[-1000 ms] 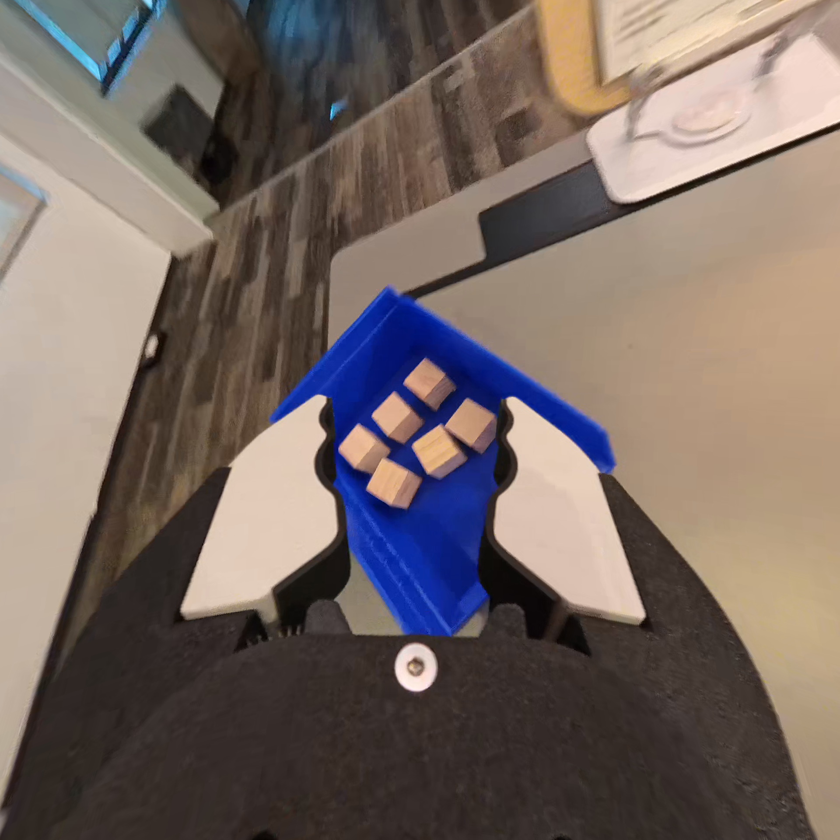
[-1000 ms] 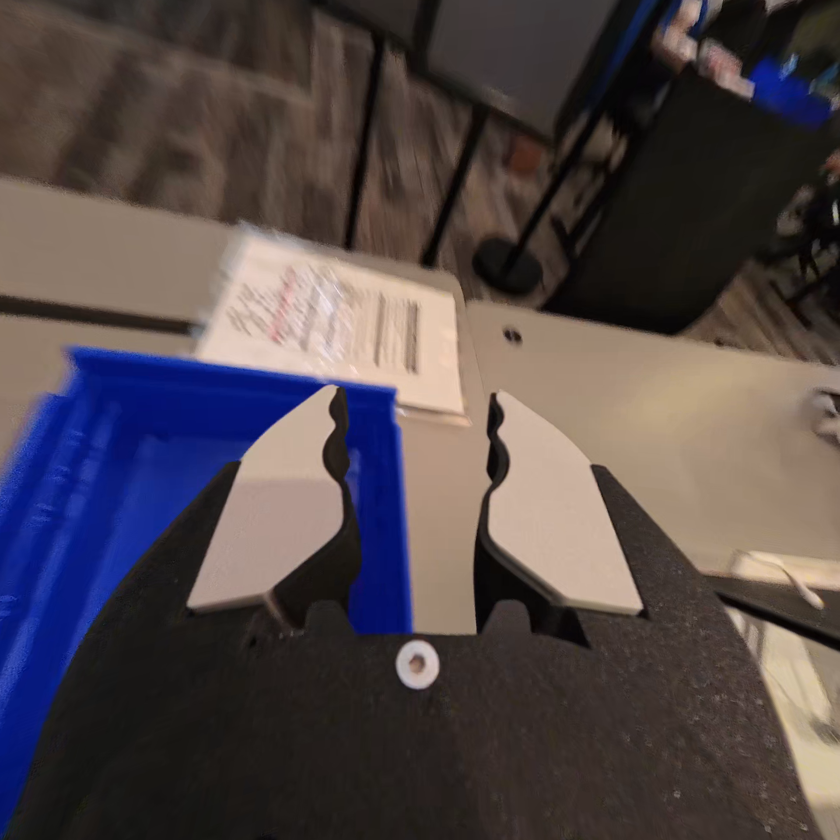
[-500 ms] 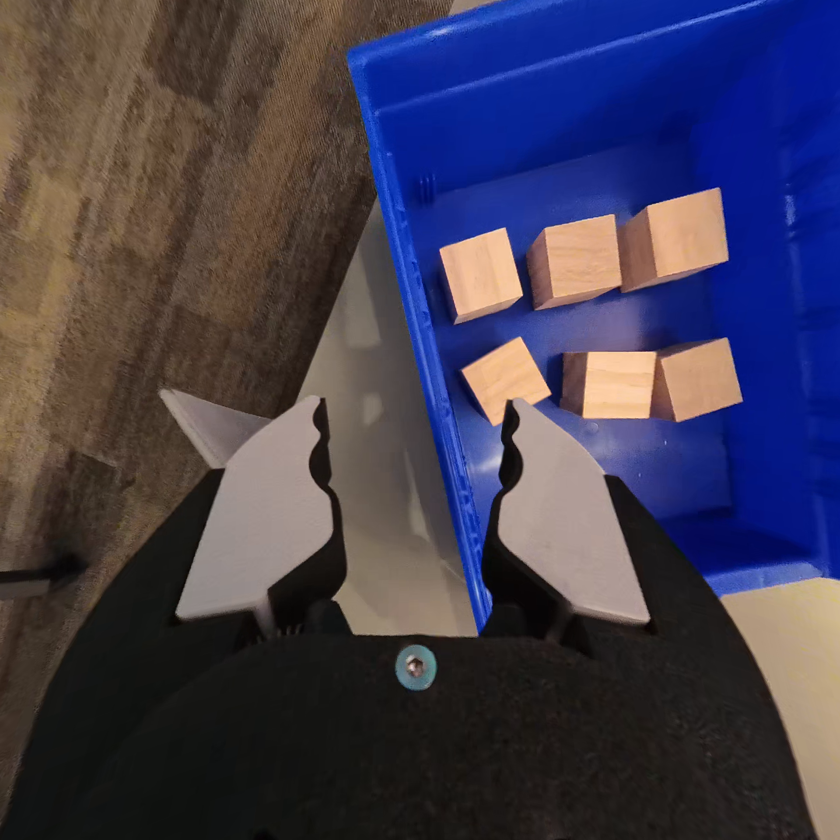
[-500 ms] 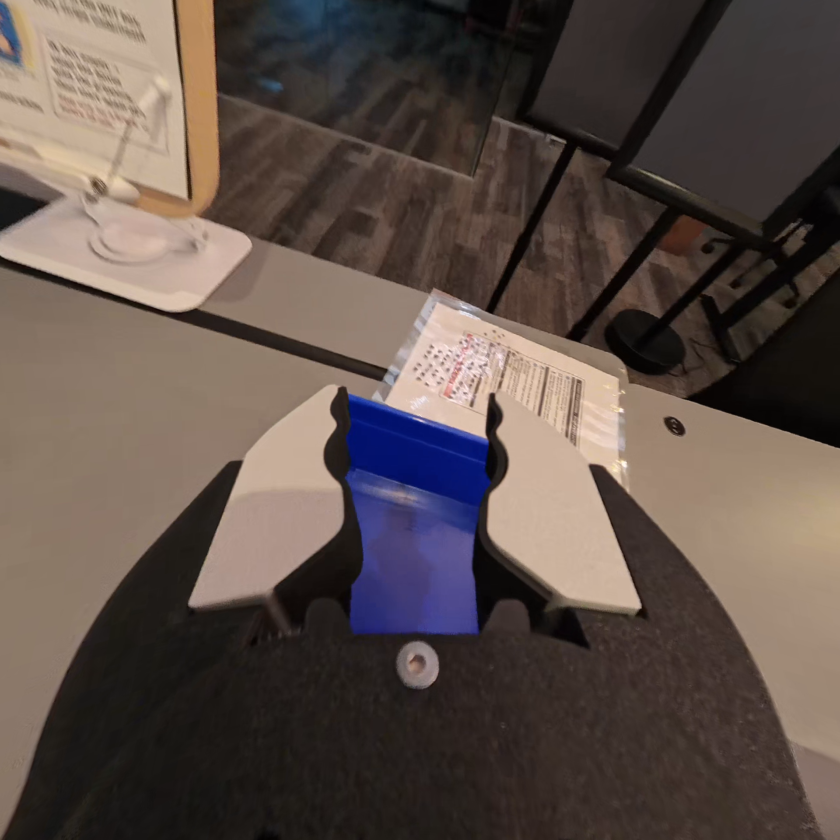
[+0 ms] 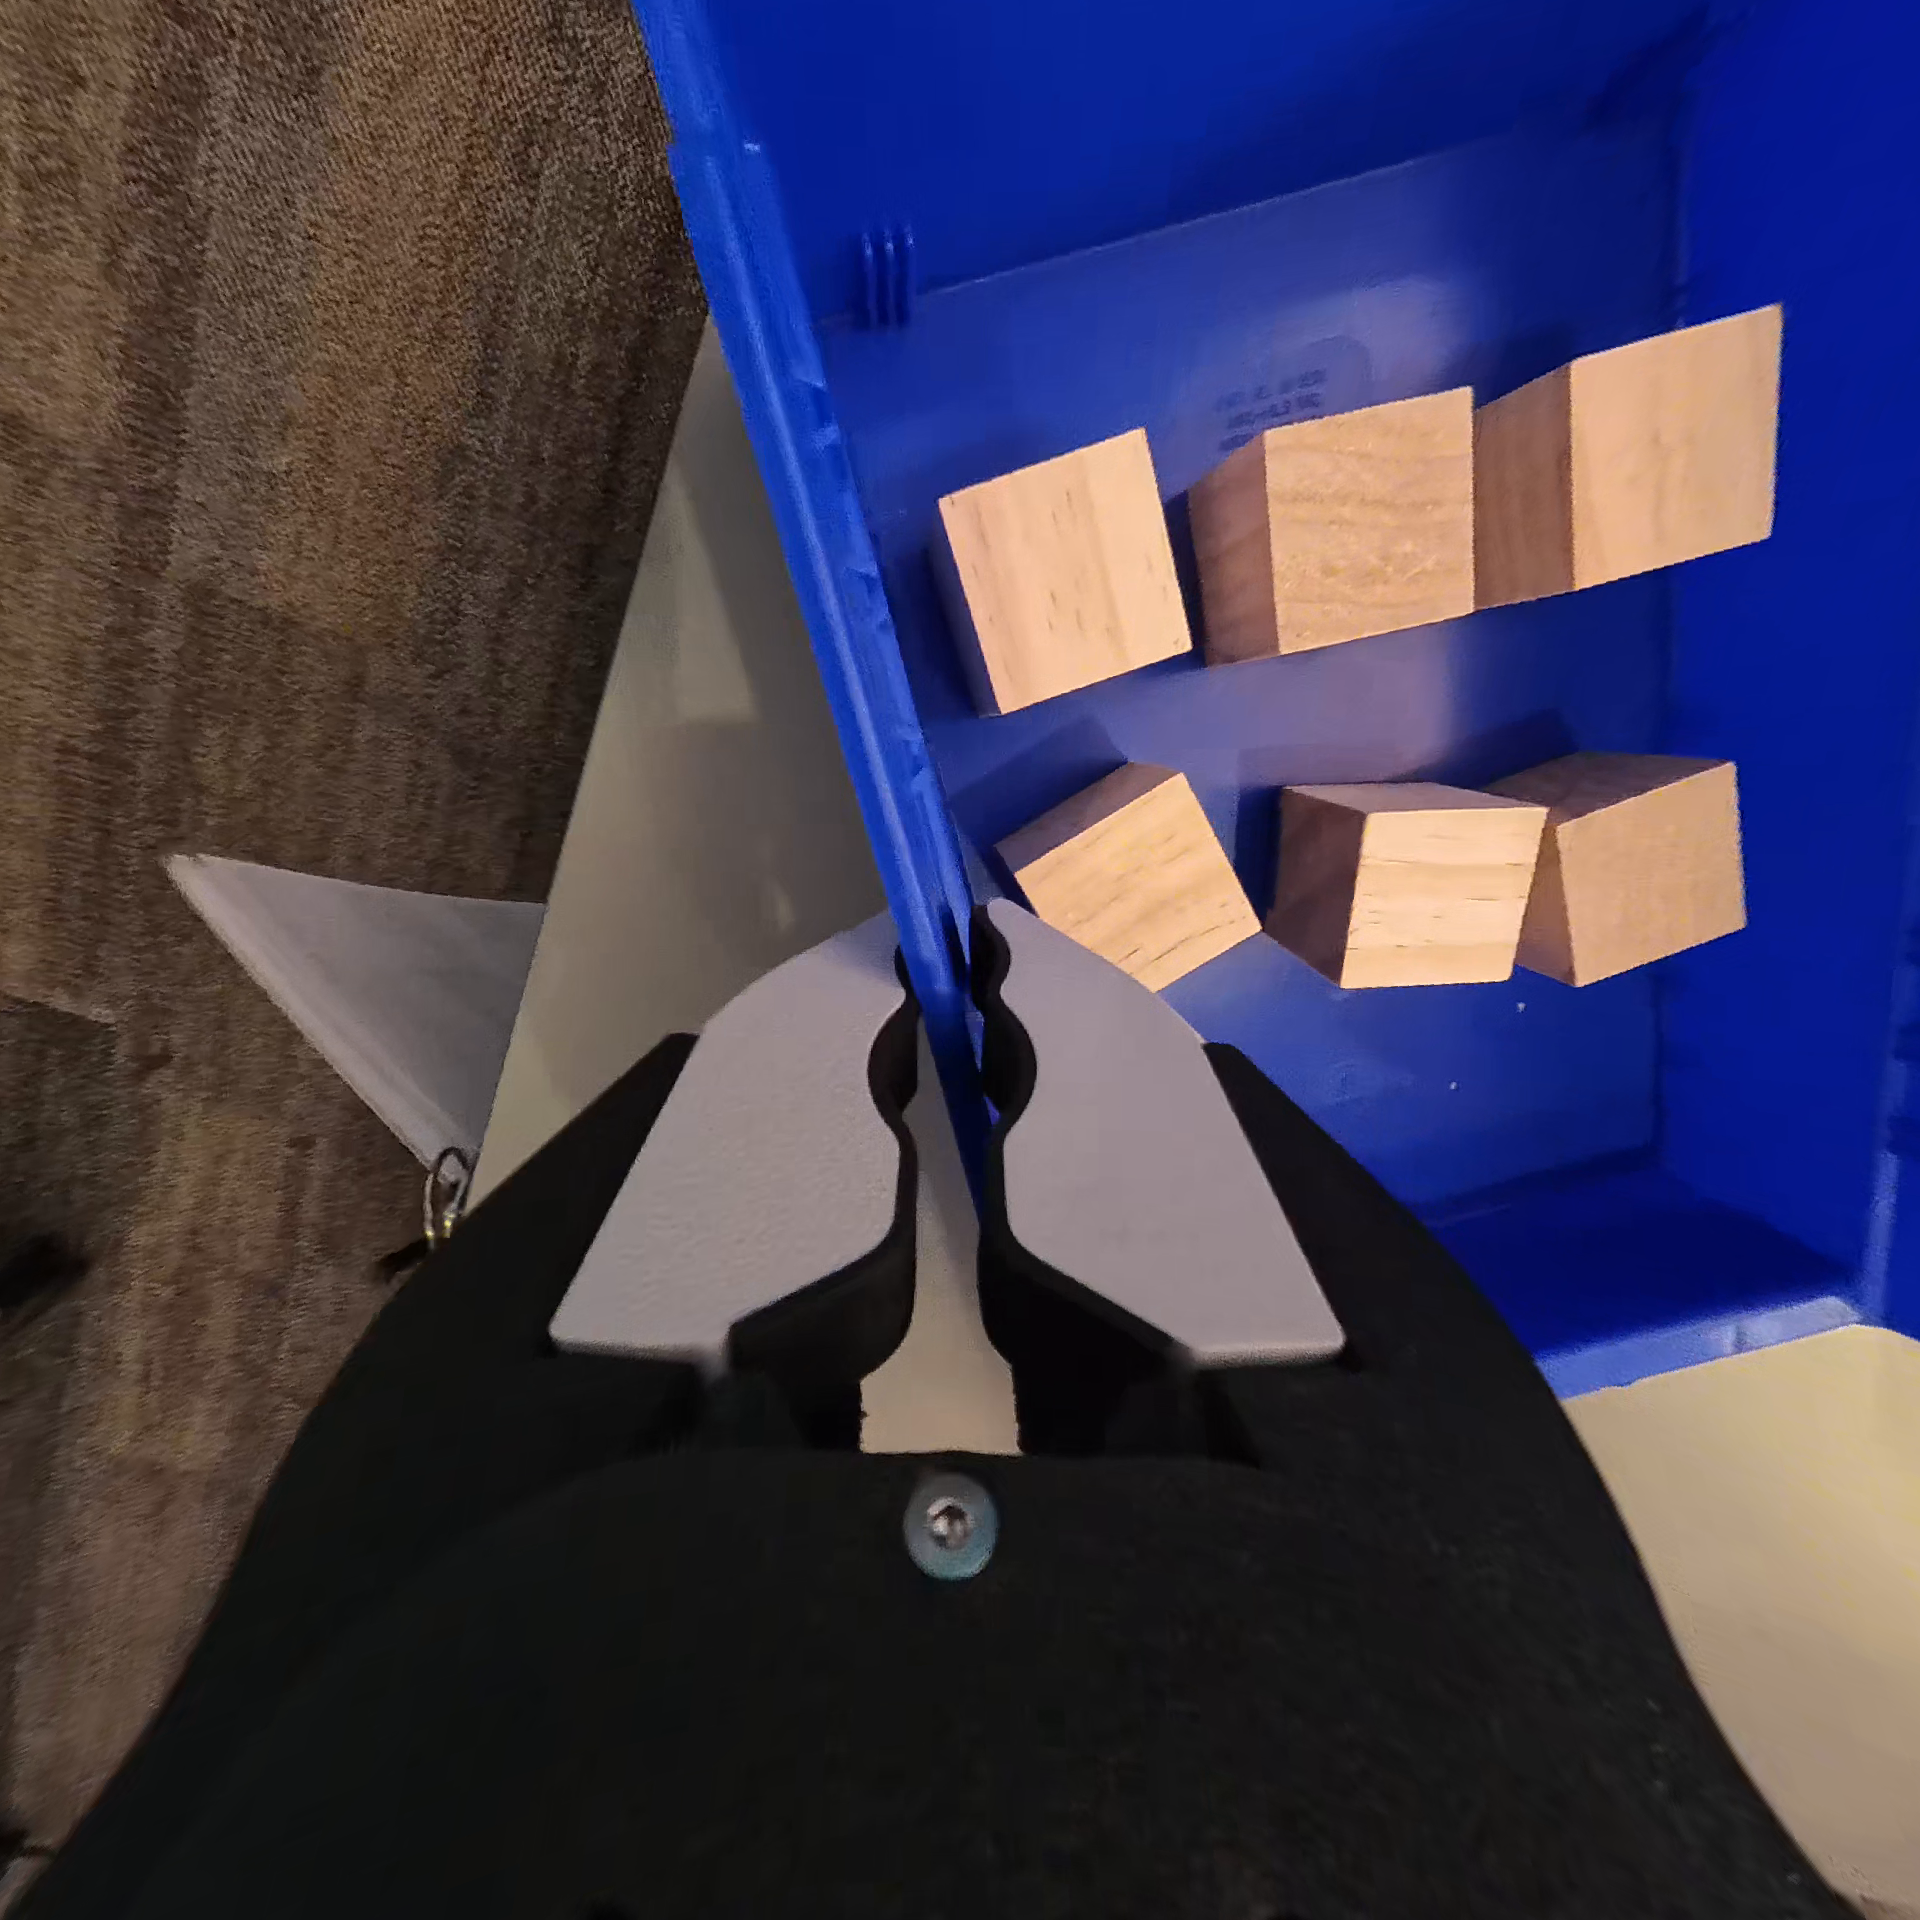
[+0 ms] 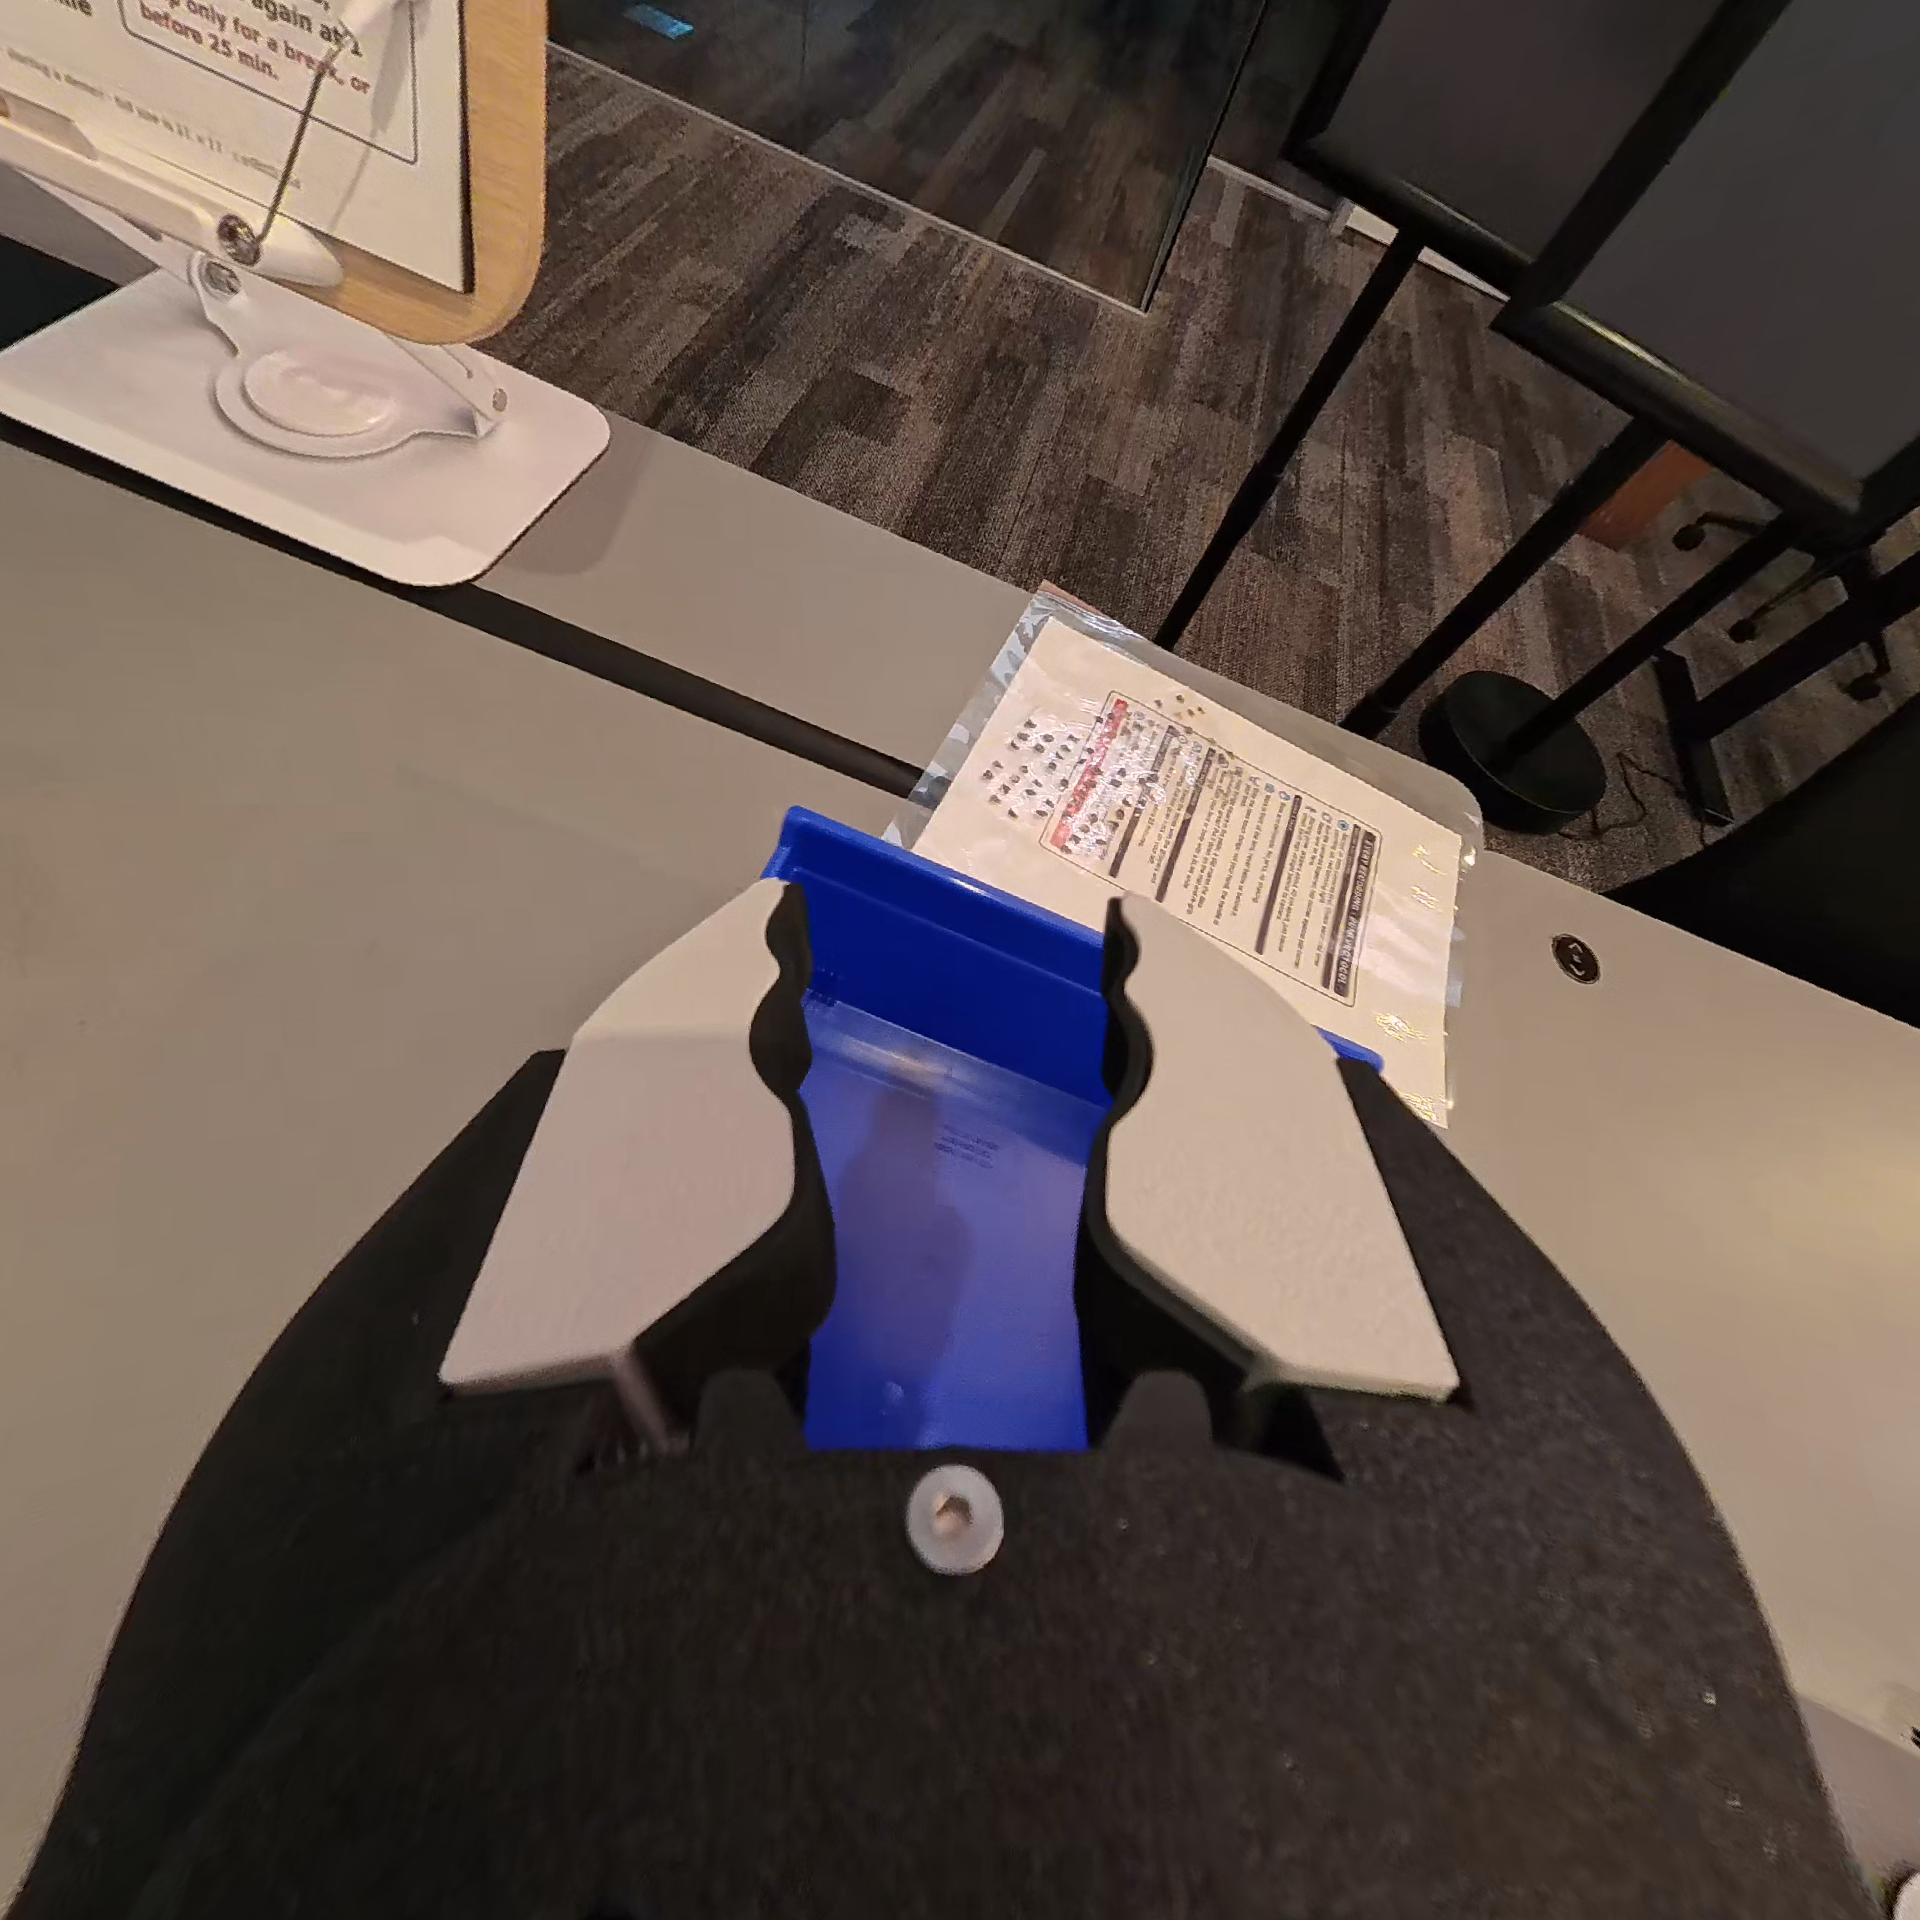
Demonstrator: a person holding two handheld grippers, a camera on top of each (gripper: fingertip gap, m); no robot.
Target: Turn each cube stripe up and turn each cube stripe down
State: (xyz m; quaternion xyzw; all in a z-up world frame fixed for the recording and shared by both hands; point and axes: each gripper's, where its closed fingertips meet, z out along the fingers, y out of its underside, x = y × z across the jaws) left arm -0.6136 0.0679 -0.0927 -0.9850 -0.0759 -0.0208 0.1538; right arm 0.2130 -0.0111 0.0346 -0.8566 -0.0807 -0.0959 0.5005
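Table [image 6: 312, 831] first, since it's the biggest thing around: grey, with a dark seam running across it, and carpet floor [image 5: 260, 416] past its edge. On it sits the blue bin [image 5: 1299, 1091], and my left gripper [image 5: 940, 961] is clamped on the bin's side wall, one finger outside and one inside. My right gripper [image 6: 951, 914] hangs over the same bin [image 6: 945, 1195] with its fingers spread wide and nothing between them but blue plastic below. Beyond that one there's a printed sheet in a plastic sleeve [image 6: 1226, 862] touching the bin's far rim, and a white stand [image 6: 312, 436] with a wood-framed board farther back on the left.

Cubes [image 5: 1340, 520] next: six plain wooden ones on the bin floor, in two rows of three. The near-left one [image 5: 1132, 873] sits twisted, just beside my inner finger. No stripes visible on any face I can see.
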